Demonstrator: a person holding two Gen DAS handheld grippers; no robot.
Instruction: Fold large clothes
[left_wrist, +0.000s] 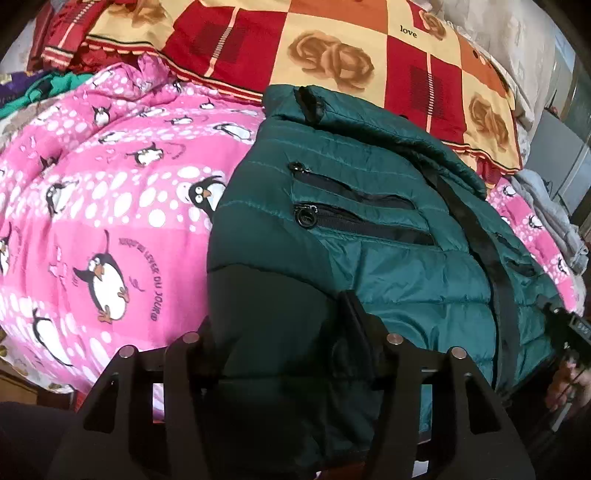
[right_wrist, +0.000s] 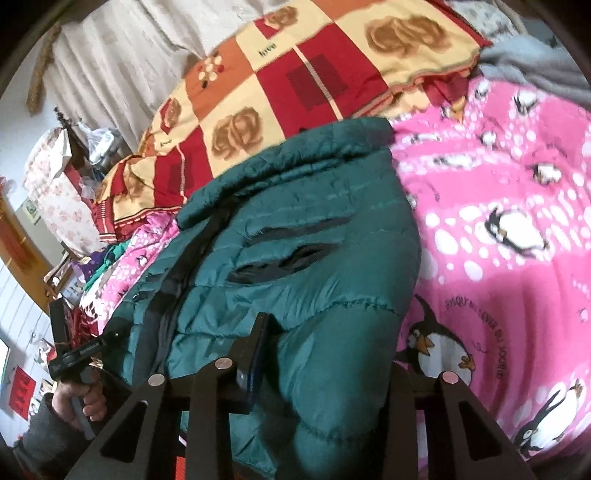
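Teal puffer jacket (left_wrist: 388, 229) lies front-up on a pink penguin-print quilt (left_wrist: 103, 206) spread over the bed, its collar end toward a red, orange and cream checked blanket (left_wrist: 332, 48) printed with roses. Two dark zipped chest pockets (left_wrist: 354, 206) slant across its front, and a black zipper strip (left_wrist: 476, 229) runs down the middle.

The left tongs (left_wrist: 280, 354) are clenched on a dark-shaded bulge of the jacket's near edge, the padded cloth filling the gap between the two fingers. The right tongs (right_wrist: 325, 354) likewise grasp the jacket (right_wrist: 295, 236), a thick fold of teal padding swelling up between the fingers, with one blue-edged finger (right_wrist: 255, 354) pressed against its side.

From the right wrist camera the quilt (right_wrist: 498, 206) spreads away beside the jacket, and the person's left hand (right_wrist: 81, 398) shows at the edge, wrapped around the other tool's handle. Clutter and a floral-covered object (right_wrist: 55, 177) stand beyond the bed.
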